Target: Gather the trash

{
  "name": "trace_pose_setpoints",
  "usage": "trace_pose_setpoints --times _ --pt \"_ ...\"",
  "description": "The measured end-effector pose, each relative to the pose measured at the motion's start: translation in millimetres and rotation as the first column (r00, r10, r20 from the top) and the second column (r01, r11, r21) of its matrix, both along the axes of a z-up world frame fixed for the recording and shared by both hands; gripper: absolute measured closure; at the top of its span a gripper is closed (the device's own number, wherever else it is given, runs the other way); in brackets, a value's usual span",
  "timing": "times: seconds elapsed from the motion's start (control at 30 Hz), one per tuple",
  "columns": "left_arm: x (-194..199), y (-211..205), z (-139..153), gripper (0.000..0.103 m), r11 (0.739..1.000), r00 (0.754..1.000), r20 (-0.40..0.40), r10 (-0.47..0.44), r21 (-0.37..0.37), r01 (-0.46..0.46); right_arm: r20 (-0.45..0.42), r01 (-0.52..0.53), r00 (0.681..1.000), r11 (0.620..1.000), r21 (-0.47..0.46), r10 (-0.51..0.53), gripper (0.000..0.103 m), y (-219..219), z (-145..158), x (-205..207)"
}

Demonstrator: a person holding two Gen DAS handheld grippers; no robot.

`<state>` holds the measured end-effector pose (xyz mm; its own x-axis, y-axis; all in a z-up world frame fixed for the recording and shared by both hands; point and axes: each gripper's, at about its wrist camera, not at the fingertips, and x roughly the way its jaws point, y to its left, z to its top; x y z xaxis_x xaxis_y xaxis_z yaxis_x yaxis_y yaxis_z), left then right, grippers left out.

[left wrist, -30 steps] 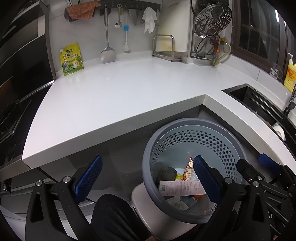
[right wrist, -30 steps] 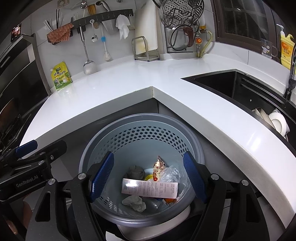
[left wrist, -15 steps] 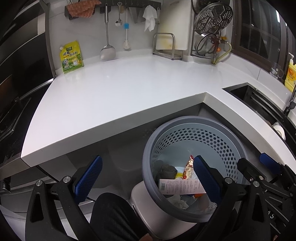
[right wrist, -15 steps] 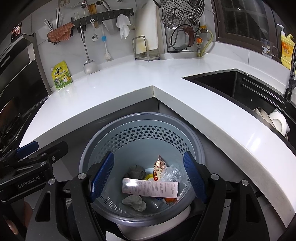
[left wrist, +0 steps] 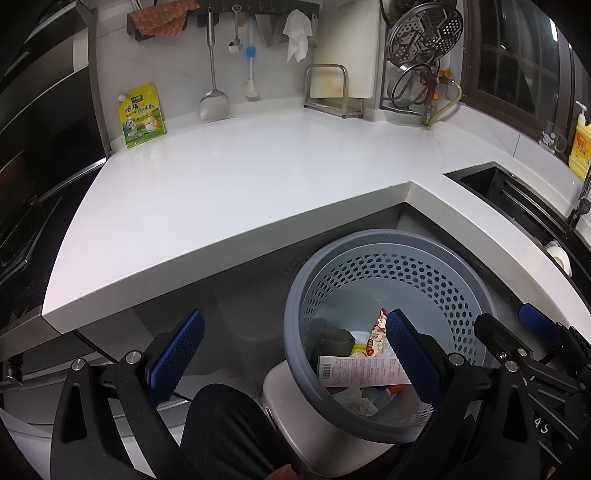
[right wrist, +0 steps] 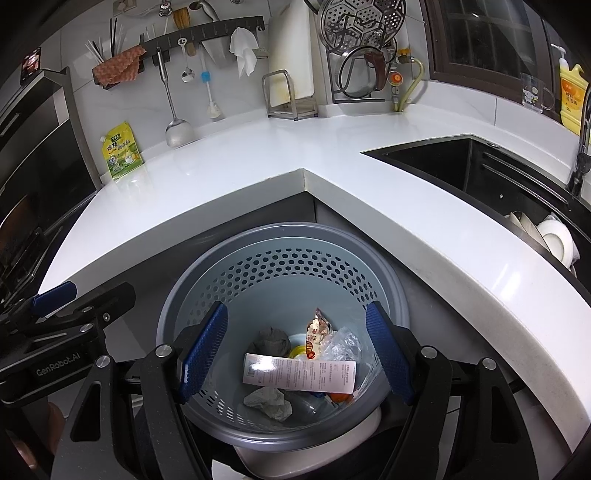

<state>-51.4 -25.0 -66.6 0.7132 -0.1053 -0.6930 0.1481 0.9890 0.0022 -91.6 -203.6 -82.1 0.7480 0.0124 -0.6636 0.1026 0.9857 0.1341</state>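
A home kitchen. A white L-shaped stone countertop [right wrist: 258, 162] fills the view, with a black sunken sink [right wrist: 443, 162] at 2 o'clock. At 12 o'clock a dark wall rail [right wrist: 207, 35] holds a steel ladle [right wrist: 177, 129], beside a white cutting board [right wrist: 291, 55]; a yellow dish-soap bottle [right wrist: 571, 96] stands at 2 o'clock.

We see an L-shaped white countertop [right wrist: 258, 155] whose inner corner projects above the perforated grey trash basket [right wrist: 284, 242]. Standing on it by the back wall are a yellow-green seasoning pouch [right wrist: 121, 151], leaning upright against the wall, a metal board rack [right wrist: 290, 98] holding a white cutting board [right wrist: 291, 51], and, beside the sink [right wrist: 480, 166], a yellow detergent bottle [right wrist: 571, 98].
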Motion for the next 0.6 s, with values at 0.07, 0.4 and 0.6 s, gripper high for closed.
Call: trace_pose_setpoints --times 0.07,0.4,0.6 --pt "-0.1 -0.2 0.0 0.006 1.000 1.000 0.000 -0.001 0.000 0.001 0.000 0.000 1.000 1.000 0.000 0.000 0.029 0.0 0.1 -0.2" --pt "-0.2 -1.1 -0.4 0.006 1.000 1.000 -0.001 -0.005 0.006 0.005 0.000 -0.001 1.000 1.000 0.000 0.001 0.029 0.1 -0.8 -0.7" --pt "-0.6 -1.6 -0.5 0.006 1.000 1.000 0.000 -0.007 0.007 0.007 0.000 -0.001 1.000 1.000 0.001 0.001 0.029 0.4 -0.9 -0.7"
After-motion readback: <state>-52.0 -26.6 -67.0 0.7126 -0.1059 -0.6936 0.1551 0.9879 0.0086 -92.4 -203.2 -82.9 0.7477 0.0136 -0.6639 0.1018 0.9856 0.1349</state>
